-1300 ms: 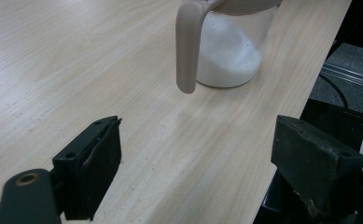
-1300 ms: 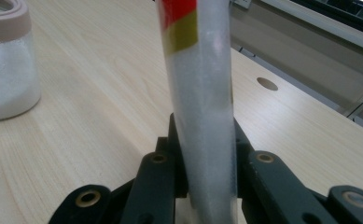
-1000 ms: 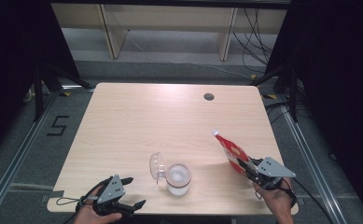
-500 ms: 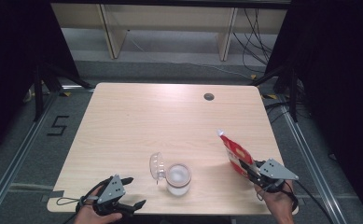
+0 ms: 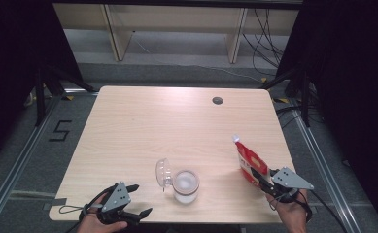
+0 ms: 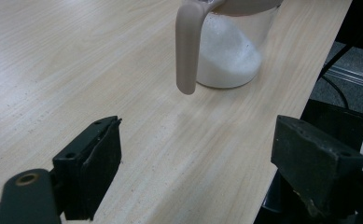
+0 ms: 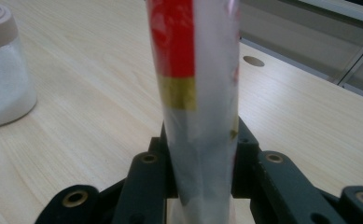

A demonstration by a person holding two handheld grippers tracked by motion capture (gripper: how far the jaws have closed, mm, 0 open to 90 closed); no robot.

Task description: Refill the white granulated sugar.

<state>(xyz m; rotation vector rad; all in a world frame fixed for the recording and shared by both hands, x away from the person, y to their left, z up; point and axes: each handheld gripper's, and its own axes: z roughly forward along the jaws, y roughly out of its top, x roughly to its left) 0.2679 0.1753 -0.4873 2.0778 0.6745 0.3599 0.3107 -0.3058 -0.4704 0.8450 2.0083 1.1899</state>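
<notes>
Pouch [image 5: 248, 162] upright in right gripper [image 5: 264, 180], jar [image 5: 185, 185] nearby.
Soft, light, crinkly; fingers, just easing apart, gripped its base; left gripper [image 5: 137, 199] fingers released.

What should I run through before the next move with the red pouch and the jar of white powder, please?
1. Right gripper has the red pouch between its jaws: ok, though they have just been opening, so how firm the grip is I cannot tell.
2. Pouch off the table, spout end up: ok.
3. Jar upright with its lid swung open: ok.
4. Left gripper open with nothing between its jaws, near the jar: ok.
5. Pouch sealed or opened: cannot tell.
</notes>
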